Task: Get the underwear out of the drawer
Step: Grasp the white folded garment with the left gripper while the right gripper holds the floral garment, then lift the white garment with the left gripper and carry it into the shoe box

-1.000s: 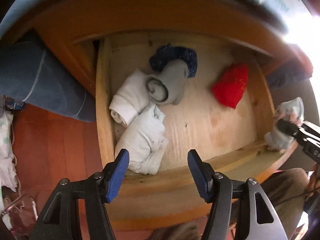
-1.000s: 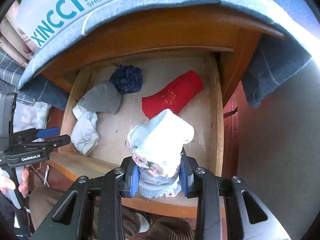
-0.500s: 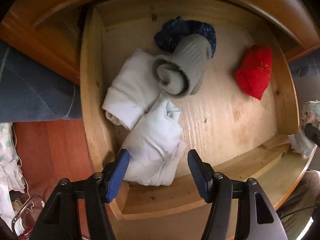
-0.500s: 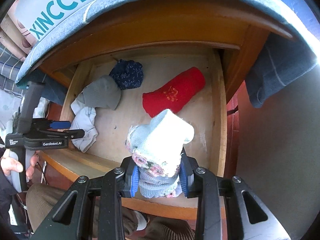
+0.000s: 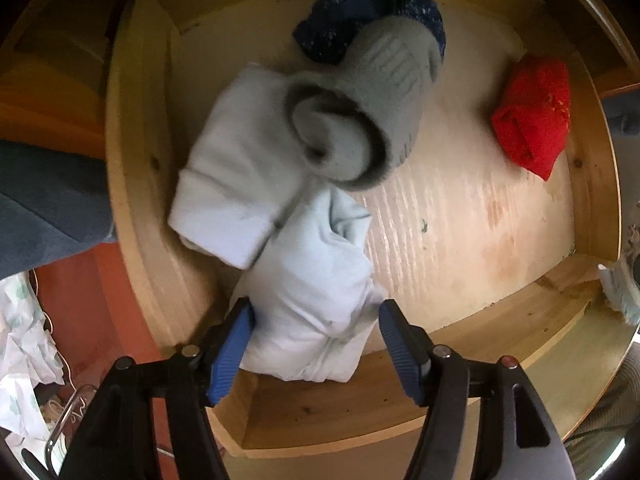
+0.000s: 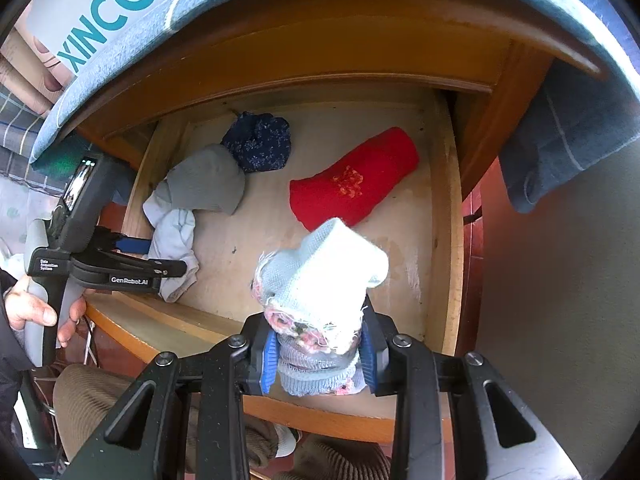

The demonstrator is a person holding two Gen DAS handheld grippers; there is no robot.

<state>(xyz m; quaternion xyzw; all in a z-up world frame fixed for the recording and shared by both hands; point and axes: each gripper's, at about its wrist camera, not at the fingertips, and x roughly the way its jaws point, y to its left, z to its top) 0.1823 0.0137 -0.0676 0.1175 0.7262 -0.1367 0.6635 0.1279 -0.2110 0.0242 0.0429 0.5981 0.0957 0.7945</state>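
Note:
The open wooden drawer [image 5: 132, 184] holds a white roll [image 5: 236, 176], a grey roll [image 5: 368, 112], a dark blue speckled bundle [image 5: 340, 28] and a red roll [image 5: 532, 116]. At its front left lies a pale blue folded bundle [image 5: 316, 292]. My left gripper [image 5: 316, 344] points down over that bundle, which sits between its jaws as they open. The blue pads [image 5: 230, 344] do not squeeze it. My right gripper [image 6: 320, 356] is shut on a pale blue and pink rolled bundle [image 6: 320, 280], held above the drawer's front edge [image 6: 168, 312].
A shoe box [image 6: 120, 4] and blue cloth [image 6: 560, 140] lie on the cabinet top above the drawer. A person's hand [image 6: 36, 312] holds the left gripper's handle, with brown-trousered legs [image 6: 100, 396] below. Patterned white cloth [image 5: 20, 320] and a clear container [image 5: 68, 420] sit on the red-brown floor.
My left gripper has sunk into the drawer's front left corner, so the pale blue bundle now lies between its fingers, which stand slightly wider. The right gripper and its bundle have stayed put.

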